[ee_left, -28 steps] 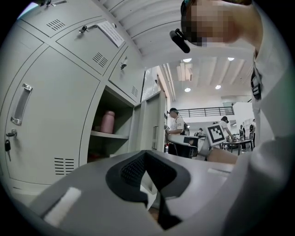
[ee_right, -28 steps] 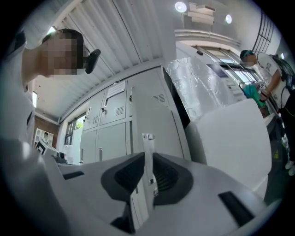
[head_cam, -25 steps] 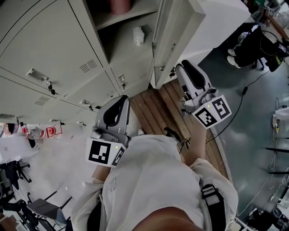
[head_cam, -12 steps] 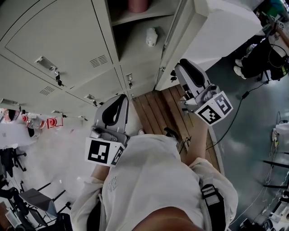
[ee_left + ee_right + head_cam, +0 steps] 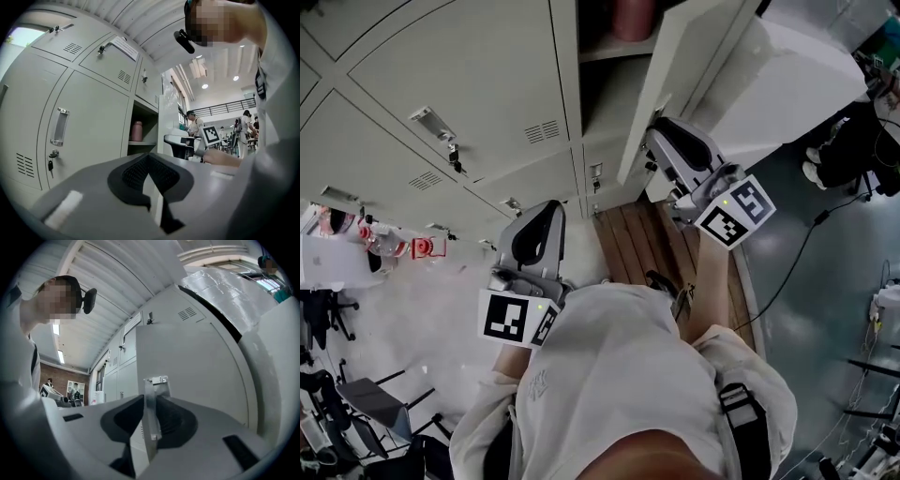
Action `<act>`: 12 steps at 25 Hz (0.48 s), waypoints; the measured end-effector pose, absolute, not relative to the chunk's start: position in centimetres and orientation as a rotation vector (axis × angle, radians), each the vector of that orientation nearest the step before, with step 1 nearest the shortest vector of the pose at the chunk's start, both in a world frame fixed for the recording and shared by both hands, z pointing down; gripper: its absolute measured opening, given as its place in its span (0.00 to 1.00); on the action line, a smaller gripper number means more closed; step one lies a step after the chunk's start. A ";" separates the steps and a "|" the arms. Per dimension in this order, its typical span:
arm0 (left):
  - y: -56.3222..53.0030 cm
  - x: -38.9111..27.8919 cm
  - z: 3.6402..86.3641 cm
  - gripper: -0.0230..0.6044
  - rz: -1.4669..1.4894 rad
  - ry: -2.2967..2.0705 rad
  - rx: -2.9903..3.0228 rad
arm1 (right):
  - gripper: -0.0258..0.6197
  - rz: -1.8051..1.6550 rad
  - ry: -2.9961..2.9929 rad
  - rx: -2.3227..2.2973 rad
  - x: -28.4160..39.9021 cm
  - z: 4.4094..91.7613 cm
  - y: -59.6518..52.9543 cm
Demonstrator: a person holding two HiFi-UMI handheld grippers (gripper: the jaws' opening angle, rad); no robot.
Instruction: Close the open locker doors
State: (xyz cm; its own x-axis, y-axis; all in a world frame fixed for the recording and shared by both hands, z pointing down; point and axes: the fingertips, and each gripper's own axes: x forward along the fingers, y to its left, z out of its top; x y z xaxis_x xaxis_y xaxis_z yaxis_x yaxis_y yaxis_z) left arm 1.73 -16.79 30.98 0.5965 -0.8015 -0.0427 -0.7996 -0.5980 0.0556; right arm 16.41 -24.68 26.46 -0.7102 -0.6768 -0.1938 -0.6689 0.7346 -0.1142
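One locker stands open (image 5: 602, 70), with a pink bottle (image 5: 633, 17) on its shelf. Its grey door (image 5: 680, 80) hangs partly swung in. My right gripper (image 5: 654, 142) is at the door's free edge, jaws shut on it. In the right gripper view the door (image 5: 197, 366) fills the frame, and its metal latch plate (image 5: 154, 380) runs down between the jaws of my right gripper (image 5: 149, 408). My left gripper (image 5: 544, 208) is lower and to the left, shut and holding nothing. The left gripper view shows my left gripper (image 5: 150, 164), the open locker (image 5: 140, 124) and the bottle (image 5: 136, 131) ahead.
Closed lockers (image 5: 478, 84) with handles and keys fill the wall to the left. A wooden strip of floor (image 5: 628, 234) runs below the lockers, grey floor with a cable (image 5: 797, 253) to the right. Chairs (image 5: 356, 403) stand at lower left. People stand far off (image 5: 194, 126).
The right gripper has moved left and toward the lockers with the door's edge, and the door has swung further in, narrowing the opening. The left gripper has hardly moved.
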 end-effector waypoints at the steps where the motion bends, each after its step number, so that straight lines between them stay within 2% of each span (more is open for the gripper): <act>1: -16.9 1.3 30.9 0.05 -0.098 -1.406 2.774 | 0.17 -0.047 2.721 -1.066 15.9 26.4 -25.1; 12: -17.8 -3.0 31.1 0.05 -0.094 -1.503 2.713 | 0.15 0.047 2.767 -1.171 12.2 26.5 -29.9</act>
